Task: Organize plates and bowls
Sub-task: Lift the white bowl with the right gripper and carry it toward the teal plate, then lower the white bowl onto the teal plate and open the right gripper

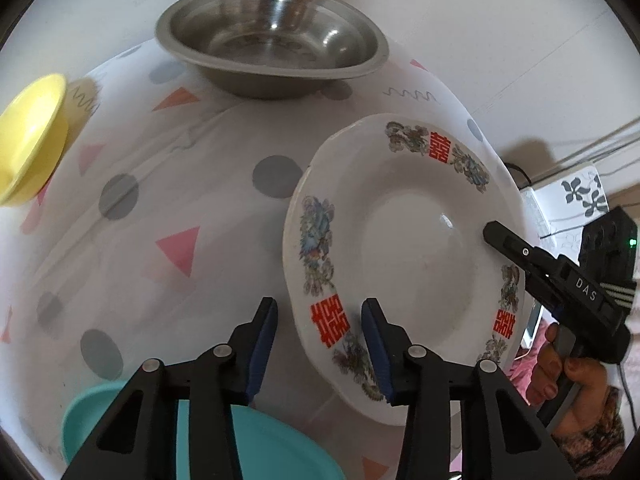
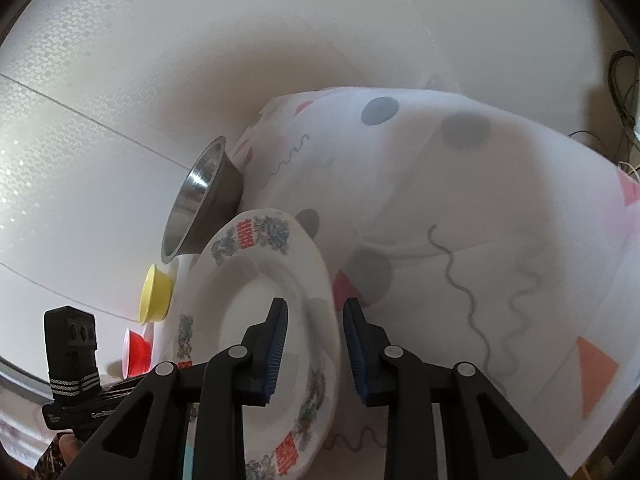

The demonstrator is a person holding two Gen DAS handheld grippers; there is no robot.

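Note:
A white plate [image 1: 404, 256] with red characters and floral rim is tilted up off the patterned tablecloth [image 1: 160, 208]. My left gripper [image 1: 318, 312] is open, its fingers straddling the plate's near-left rim without closing on it. My right gripper [image 2: 314, 312] is open too, its fingers either side of the plate's [image 2: 256, 292] opposite rim; from the left wrist view its fingertip [image 1: 496, 234] lies over the plate's right side. A steel bowl [image 1: 272, 40] sits at the back, a yellow bowl [image 1: 28, 140] at far left, a teal plate [image 1: 248, 448] under my left gripper.
A red bowl [image 2: 138, 350] sits beyond the yellow bowl [image 2: 154, 294] in the right wrist view, with the steel bowl [image 2: 200, 200] beside them. A white wall rises behind the table. Cables and a patterned box [image 1: 576, 200] lie off the table's right edge.

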